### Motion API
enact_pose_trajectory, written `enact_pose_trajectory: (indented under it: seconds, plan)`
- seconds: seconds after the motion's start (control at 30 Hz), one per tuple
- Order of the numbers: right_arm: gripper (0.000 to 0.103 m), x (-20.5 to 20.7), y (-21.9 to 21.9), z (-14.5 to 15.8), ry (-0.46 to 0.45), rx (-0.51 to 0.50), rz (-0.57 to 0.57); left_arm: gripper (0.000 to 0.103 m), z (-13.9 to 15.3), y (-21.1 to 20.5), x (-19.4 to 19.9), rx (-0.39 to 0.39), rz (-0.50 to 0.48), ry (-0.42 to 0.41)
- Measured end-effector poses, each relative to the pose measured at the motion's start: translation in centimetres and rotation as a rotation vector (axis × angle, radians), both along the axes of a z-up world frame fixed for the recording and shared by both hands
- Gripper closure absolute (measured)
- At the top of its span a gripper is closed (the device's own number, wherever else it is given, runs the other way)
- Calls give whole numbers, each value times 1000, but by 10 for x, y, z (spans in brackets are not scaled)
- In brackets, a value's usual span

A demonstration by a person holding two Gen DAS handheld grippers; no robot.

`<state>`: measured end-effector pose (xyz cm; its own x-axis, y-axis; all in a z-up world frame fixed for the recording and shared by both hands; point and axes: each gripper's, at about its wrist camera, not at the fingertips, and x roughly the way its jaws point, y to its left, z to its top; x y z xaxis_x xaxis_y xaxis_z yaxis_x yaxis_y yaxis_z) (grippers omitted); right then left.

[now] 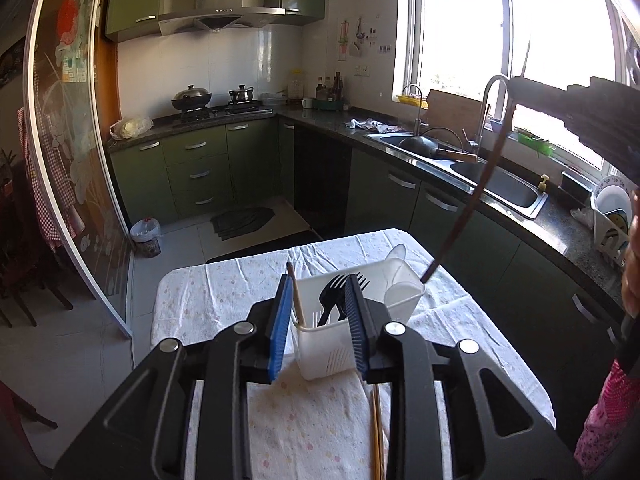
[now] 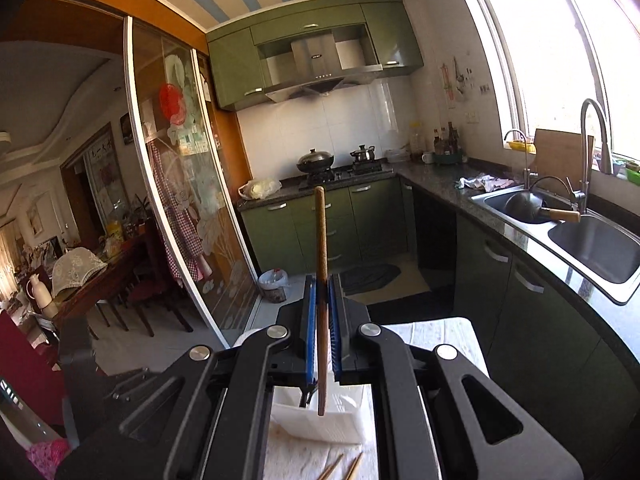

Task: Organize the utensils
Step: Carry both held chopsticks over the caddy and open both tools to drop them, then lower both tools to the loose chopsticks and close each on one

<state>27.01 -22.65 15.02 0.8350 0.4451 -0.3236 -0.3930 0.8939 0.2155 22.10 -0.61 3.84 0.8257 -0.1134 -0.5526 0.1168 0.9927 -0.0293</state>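
The right gripper (image 2: pixel 321 336) has its jaws clamped on a brown chopstick (image 2: pixel 321 264), held steeply above the white utensil caddy (image 1: pixel 320 344) for insertion. The left gripper (image 1: pixel 318 328) straddles the caddy, jaws open, apparently steadying it on the bench (image 1: pixel 208 296).

Your left gripper (image 1: pixel 318 320) hovers open around the white caddy (image 1: pixel 344 336); your right gripper (image 2: pixel 322 328) hangs above it, clamped.
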Motion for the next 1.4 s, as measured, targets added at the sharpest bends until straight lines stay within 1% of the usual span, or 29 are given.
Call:
enact_pose_trajectory:
  seconds: [0.1, 0.27, 0.37, 0.4, 0.43, 0.47, 0.53, 0.6, 0.67, 0.77, 0.9, 1.0, 1.07, 1.2, 1.33, 1.4]
  plan:
    - [96, 27, 19, -11, 44, -23, 0, 77, -2, -4, -10, 6, -19, 4]
    - [96, 63, 40, -57, 131, -59, -8, 75, -15, -7, -17, 8, -42, 50]
    - [96, 75, 46, -84, 181, -90, -4, 75, -28, -10, -18, 6, -58, 93]
    - [95, 77, 47, -90, 201, -103, 8, 75, -33, -10, -18, 3, -60, 109]
    - [89, 77, 47, -95, 219, -107, 23, 75, -38, -11, -18, -2, -61, 125]
    - [81, 74, 46, -99, 220, -108, 27, 75, -42, -11, -17, -6, -62, 142]
    - [79, 63, 40, -98, 196, -119, 10, 75, -53, -13, -15, -17, -72, 181]
    - [77, 46, 28, -97, 180, -94, 11, 75, -66, -19, -13, -31, -89, 229]
    - [70, 24, 12, -96, 175, -63, 18, 75, -84, -28, -9, -33, -110, 285]
    - [68, -6, -14, -103, 180, -46, 29, 75, -116, -40, -5, -34, -145, 384]
    - [67, -42, -46, -129, 222, -40, 32, 75, -160, -57, 8, -24, -162, 509]
    - [65, -56, -69, -149, 267, -33, 16, 75, -186, -64, 18, -19, -147, 586]
    - [65, -61, -81, -158, 290, -20, 9, 75, -197, -67, 22, -17, -137, 612]
    - [65, -65, -101, -172, 317, 11, 2, 75, -208, -68, 25, -7, -120, 632]
    - [64, -68, -108, -183, 339, 36, 8, 75, -209, -72, 24, 30, -101, 615]
    - [64, -67, -108, -185, 350, 42, 17, 75, -207, -70, 23, 23, -96, 616]
